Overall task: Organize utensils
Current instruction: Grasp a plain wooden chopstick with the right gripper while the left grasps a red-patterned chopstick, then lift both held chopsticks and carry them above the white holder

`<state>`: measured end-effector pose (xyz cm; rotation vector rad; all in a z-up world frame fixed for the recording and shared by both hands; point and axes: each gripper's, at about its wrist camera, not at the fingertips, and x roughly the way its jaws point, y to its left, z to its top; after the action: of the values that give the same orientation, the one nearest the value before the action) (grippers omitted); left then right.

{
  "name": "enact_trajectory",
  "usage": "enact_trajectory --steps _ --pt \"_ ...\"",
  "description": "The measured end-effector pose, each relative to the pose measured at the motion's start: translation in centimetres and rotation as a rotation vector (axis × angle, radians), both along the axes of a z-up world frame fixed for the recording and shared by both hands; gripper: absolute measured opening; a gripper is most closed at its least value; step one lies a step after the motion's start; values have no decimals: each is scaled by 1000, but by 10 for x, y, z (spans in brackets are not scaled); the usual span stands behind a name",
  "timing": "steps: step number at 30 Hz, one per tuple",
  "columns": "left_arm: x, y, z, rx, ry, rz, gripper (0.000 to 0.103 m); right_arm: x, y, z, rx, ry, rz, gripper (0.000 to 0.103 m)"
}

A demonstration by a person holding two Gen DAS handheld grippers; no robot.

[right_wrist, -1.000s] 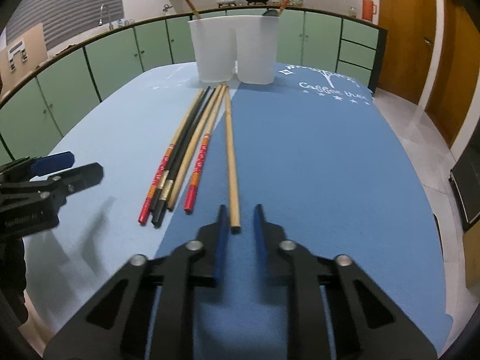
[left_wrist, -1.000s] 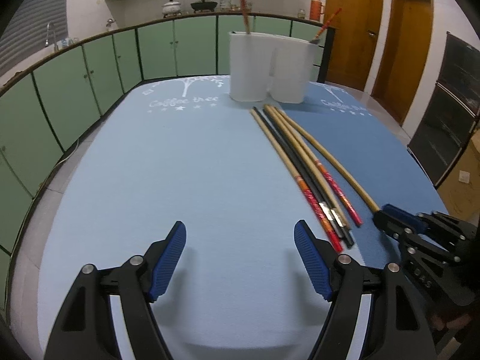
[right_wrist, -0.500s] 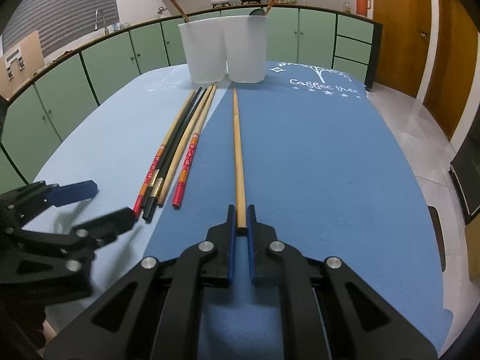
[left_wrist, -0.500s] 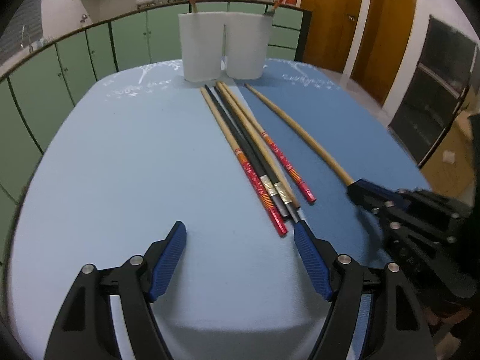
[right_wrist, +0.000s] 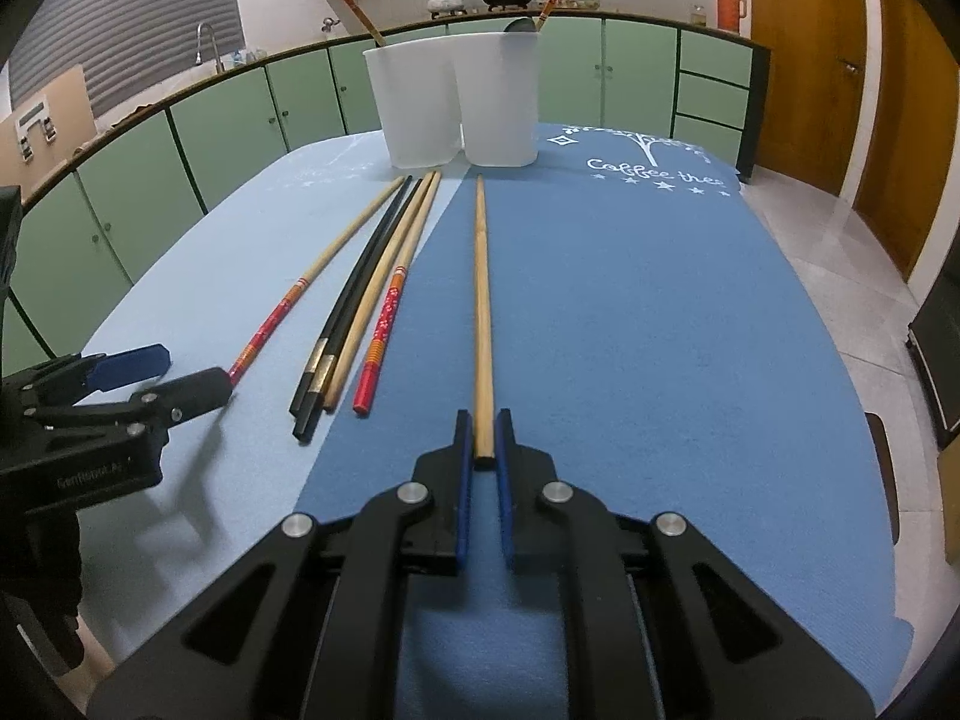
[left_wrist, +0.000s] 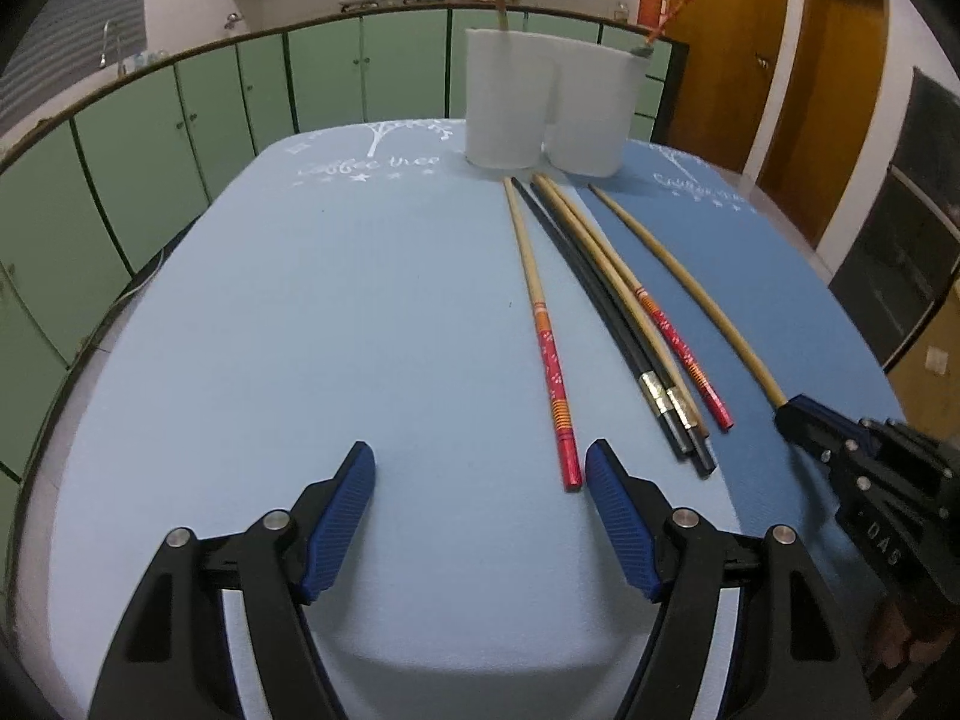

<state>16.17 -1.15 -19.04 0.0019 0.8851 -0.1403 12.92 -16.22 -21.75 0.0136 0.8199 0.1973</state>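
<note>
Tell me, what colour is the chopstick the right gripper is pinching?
Plain light-brown wood, no pattern: the chopstick shows best in the right wrist view.

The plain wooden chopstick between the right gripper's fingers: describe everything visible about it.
The plain chopstick is a long, light-tan stick that looks like bare wood or bamboo, without paint or bands. It lies flat on the darker blue cloth, pointing toward the two white cups and apart from the other chopsticks on its left. The right gripper is shut on its near, blunt end.
</note>
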Motion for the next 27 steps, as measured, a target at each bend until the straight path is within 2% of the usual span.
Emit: enact_trajectory --steps 6,9,11,13,16,19,24,27 --pt "-6 -12 -2 18 -31 -11 59 0 0 -1 -7 -7 5 10" --pt "-7 -16 -2 28 -48 -9 42 -1 3 -2 -26 -15 4 7" --pt "-7 -21 -2 20 -52 -28 18 -1 4 -2 -33 -18 3 6" --pt "-7 -28 -3 35 -57 -51 6 -2 5 -2 -37 -19 2 6" --pt "-8 -35 -3 67 -71 -47 6 -2 4 -1 -33 -14 1 6" --pt "-9 -31 1 49 -69 -40 6 -2 1 5 -19 -8 2 6" --pt "-13 -24 25 67 -99 -53 6 -4 -4 29 -3 -43 8 6" --pt "-13 -20 41 72 -89 -64 6 -3 -6 45 2 -75 8 6"
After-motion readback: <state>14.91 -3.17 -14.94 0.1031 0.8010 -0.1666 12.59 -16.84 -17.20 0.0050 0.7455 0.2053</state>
